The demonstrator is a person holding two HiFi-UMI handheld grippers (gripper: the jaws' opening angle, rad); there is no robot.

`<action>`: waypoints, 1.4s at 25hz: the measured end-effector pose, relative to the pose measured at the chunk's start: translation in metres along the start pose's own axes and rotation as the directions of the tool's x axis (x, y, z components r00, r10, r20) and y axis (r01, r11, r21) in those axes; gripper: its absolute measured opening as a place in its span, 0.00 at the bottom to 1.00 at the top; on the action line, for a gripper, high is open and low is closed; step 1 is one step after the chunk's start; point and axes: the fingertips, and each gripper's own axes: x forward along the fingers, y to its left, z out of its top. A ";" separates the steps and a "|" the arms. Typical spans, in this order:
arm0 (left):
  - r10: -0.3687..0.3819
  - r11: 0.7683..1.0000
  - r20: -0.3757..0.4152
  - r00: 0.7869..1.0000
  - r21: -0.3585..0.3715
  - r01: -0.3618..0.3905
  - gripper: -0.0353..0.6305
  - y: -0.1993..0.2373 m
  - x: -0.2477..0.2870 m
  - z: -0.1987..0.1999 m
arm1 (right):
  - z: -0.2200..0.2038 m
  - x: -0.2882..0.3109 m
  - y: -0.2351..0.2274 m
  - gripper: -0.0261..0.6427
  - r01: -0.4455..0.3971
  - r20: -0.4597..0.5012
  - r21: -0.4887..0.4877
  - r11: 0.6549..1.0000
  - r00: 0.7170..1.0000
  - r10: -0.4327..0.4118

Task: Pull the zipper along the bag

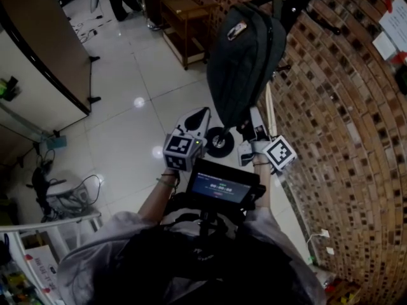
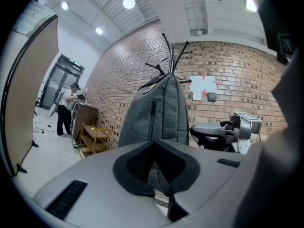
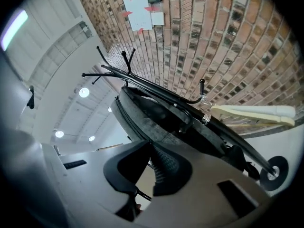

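A grey bag [image 1: 245, 56] hangs upright from the top hooks of a black coat rack [image 3: 137, 80], against a brick wall [image 1: 343, 126]. A vertical zipper [image 2: 153, 118] on its front looks closed, and nothing inside the bag can be seen. A person holds both grippers near the bag's bottom edge. The left gripper [image 2: 153, 144] is clenched, with grey bag cloth showing right behind its pads; whether it pinches the cloth is unclear. The right gripper [image 3: 148, 146] is clenched too, with nothing visible between its pads.
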 end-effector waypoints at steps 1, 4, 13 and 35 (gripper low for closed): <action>0.002 1.000 0.002 1.000 0.000 -0.002 0.06 0.001 0.000 0.000 | 0.001 0.000 0.001 0.02 -0.005 0.003 0.006 1.000 1.000 0.005; -0.001 1.000 -0.001 1.000 -0.003 0.001 0.06 0.000 0.001 -0.001 | 0.002 0.001 0.005 0.02 -0.005 0.004 0.020 1.000 1.000 0.005; -0.020 1.000 -0.011 1.000 -0.006 0.020 0.06 -0.009 0.006 -0.003 | 0.008 0.001 0.016 0.02 -0.013 0.022 0.050 0.999 1.000 0.012; -0.021 1.000 -0.026 0.999 -0.009 0.021 0.06 -0.009 0.002 -0.008 | 0.019 0.006 0.035 0.02 0.073 0.037 -0.013 0.997 0.997 -0.073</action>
